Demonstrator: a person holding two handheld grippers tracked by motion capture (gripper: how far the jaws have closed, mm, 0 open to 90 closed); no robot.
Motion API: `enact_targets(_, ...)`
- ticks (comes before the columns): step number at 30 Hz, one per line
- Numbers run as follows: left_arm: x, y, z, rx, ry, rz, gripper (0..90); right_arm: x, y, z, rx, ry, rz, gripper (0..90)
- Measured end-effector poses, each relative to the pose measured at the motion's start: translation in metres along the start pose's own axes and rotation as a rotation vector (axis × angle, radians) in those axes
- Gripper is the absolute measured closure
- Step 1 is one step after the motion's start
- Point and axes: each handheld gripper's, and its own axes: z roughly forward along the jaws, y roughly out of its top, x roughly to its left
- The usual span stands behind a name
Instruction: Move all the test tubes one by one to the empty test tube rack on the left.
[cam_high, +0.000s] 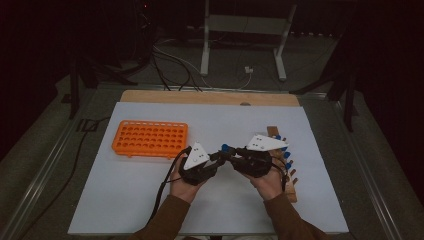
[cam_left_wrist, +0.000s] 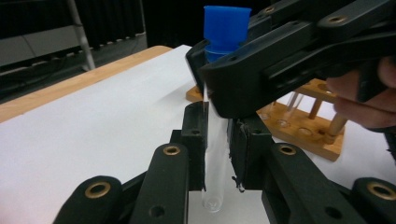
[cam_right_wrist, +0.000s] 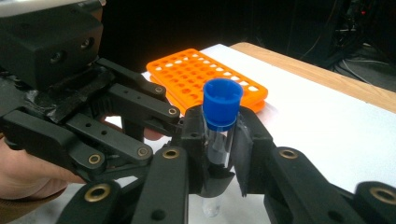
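A clear test tube (cam_left_wrist: 215, 179) with a blue cap (cam_right_wrist: 222, 103) stands upright above the white mat, held between both grippers at the table's middle (cam_high: 225, 147). My left gripper (cam_left_wrist: 217, 135) is shut on the glass body, its pads pressed to both sides. My right gripper (cam_right_wrist: 219, 140) comes from the opposite side and flanks the tube just under the cap, its pads against the glass as far as I can see. The tube's rounded bottom hangs free below the jaws.
An orange tube rack (cam_high: 150, 138) with several empty holes lies at the left of the white mat (cam_high: 150, 205). A wooden rack (cam_high: 289, 172) holding several blue-capped tubes stands at the right, close behind my right hand. Cables trail off the front edge.
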Motion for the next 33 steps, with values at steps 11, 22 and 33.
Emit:
enact_targets(11,0.015,-0.002,-0.011,-0.002,0.062,-0.031,78.0,-0.006,-0.003,-0.016,-0.030,-0.076,0.013,32.7)
enact_targets(22,0.038,-0.005,-0.036,-0.028,0.134,-0.073,78.0,-0.011,-0.020,-0.038,-0.014,-0.181,0.016,14.7)
enact_targets(33,0.067,-0.014,-0.054,-0.039,0.237,-0.095,78.1,-0.018,-0.030,-0.053,-0.024,-0.197,0.029,8.1)
